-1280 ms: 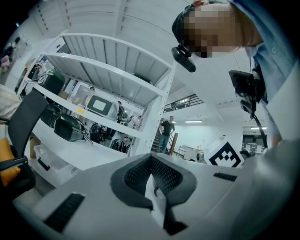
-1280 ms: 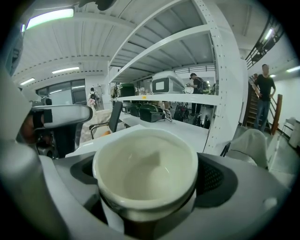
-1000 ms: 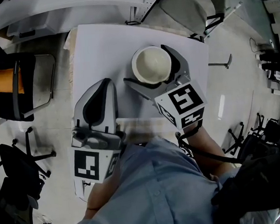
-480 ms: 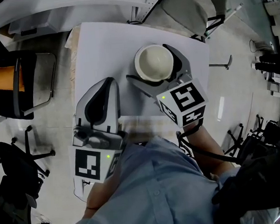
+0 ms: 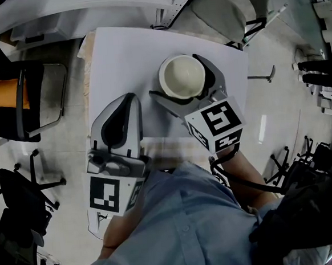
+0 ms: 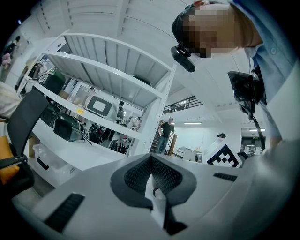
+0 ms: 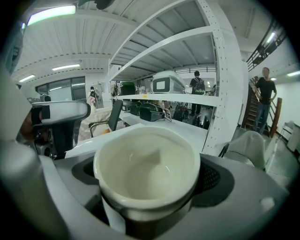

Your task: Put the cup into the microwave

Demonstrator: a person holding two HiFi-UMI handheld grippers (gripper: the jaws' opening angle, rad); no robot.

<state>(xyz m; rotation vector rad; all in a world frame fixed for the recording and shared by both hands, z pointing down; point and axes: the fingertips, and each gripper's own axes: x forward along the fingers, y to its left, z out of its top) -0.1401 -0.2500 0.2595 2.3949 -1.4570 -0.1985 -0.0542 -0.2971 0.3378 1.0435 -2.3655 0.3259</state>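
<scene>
A cream cup (image 5: 183,76) with nothing inside hangs over the white table (image 5: 119,52), upright. My right gripper (image 5: 179,79) is shut on it, one jaw on each side. The right gripper view shows the same cup (image 7: 147,164) clamped between the grey jaws, its mouth facing the camera. My left gripper (image 5: 128,100) is over the table's left part, shut with nothing in it; in the left gripper view its jaws (image 6: 154,180) meet. A white boxy appliance (image 7: 165,84), perhaps the microwave, sits on a shelf of the white rack and also shows as a white box (image 6: 99,106) on that rack.
A black chair with an orange cushion (image 5: 15,101) stands left of the table, and a grey chair (image 5: 225,7) behind it. The white shelf rack (image 7: 220,93) carries dark bags. People (image 7: 265,93) stand in the background. Another chair base (image 5: 21,186) is at lower left.
The right gripper and the cup shifted a little to the right and stayed there. The left gripper has hardly moved.
</scene>
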